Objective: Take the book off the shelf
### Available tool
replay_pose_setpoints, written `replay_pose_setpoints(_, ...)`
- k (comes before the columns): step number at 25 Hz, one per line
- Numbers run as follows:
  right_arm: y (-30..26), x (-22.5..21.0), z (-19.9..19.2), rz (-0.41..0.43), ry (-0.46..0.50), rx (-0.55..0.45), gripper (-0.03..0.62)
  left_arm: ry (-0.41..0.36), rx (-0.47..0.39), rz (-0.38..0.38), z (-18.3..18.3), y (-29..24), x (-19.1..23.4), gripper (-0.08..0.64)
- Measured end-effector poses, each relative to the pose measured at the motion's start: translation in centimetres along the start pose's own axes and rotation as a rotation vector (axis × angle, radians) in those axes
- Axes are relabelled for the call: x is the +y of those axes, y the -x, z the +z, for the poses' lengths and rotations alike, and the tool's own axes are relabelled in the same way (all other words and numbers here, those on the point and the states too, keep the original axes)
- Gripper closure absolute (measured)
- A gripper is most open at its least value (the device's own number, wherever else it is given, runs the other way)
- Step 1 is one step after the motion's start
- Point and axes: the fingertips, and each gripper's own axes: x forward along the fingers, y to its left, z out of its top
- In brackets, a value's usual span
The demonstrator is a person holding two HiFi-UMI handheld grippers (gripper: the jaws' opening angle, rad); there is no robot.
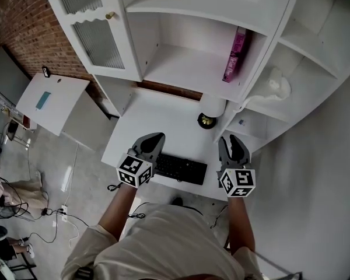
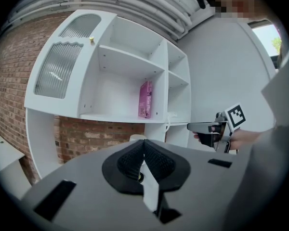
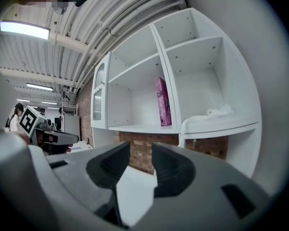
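Observation:
A pink book [image 1: 235, 56] stands upright on the white shelf unit [image 1: 186, 69], against the right wall of the middle compartment. In the left gripper view the book [image 2: 145, 99] is ahead and slightly above; in the right gripper view the book [image 3: 163, 101] is above the jaws. My left gripper [image 1: 153, 140] hovers over the desk with its jaws closed to a point and nothing between them. Beside it, my right gripper [image 1: 233, 142] hangs open and empty at the desk's right edge. Both point toward the shelf, well short of the book.
A black keyboard [image 1: 179, 168] lies on the white desk [image 1: 146, 115] under the grippers. A small black and gold round object [image 1: 207, 121] sits near the shelf post. A white crumpled thing [image 1: 275, 83] lies on the right side shelf. A glazed cabinet door [image 1: 90, 22] is at the left.

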Motion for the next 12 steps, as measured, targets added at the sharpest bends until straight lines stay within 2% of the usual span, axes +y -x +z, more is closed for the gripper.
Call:
replay_pose_setpoints(7,-1.3,-1.0,1.0,-0.01,0.01,-0.013,0.465,0.007,-0.009,-0.006,0.8,-1.6,1.0,0.566)
replay_pose_setpoints(12,-2.0,-0.7,1.8,-0.048,0.035,-0.028,0.465,-0.011,0.006,-0.051,0.8,-3.0,1.8,0.566)
